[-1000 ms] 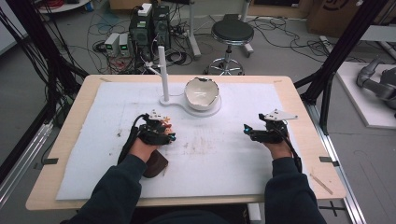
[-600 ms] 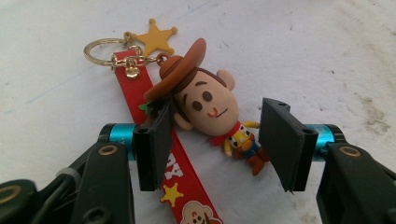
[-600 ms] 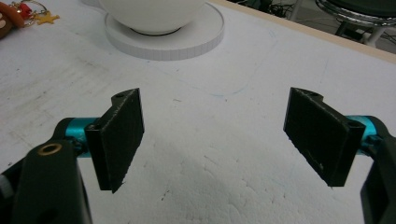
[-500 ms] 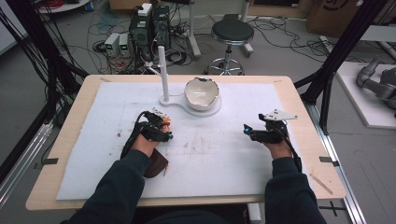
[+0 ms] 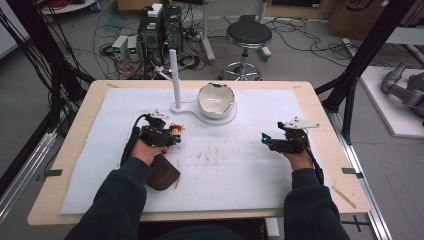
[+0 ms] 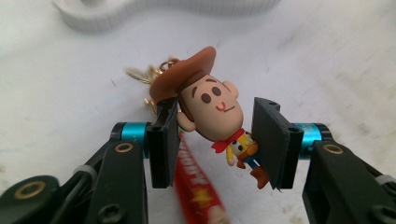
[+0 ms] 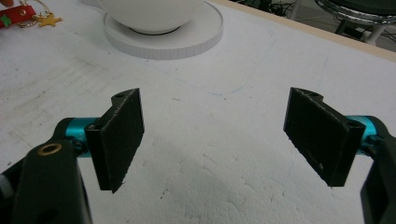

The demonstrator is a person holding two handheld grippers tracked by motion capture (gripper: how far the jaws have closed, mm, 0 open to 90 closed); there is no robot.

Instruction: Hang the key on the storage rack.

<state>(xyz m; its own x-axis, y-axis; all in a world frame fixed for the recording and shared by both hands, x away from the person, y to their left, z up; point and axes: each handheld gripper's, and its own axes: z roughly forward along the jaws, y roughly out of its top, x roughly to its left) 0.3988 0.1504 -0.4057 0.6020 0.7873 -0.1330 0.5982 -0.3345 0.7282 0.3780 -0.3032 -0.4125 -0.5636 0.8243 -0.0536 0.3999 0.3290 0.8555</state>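
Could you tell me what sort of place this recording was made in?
Probably a robotics lab: a black frame surrounds the table, computer boxes and loose cables sit on the floor, and a grey robot arm lies nearby.

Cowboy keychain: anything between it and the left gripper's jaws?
Nothing visible. In the left gripper view the cowboy keychain already sits between the left gripper jaws, its head against one, its feet at the other. The red strap hangs below, not blocking.
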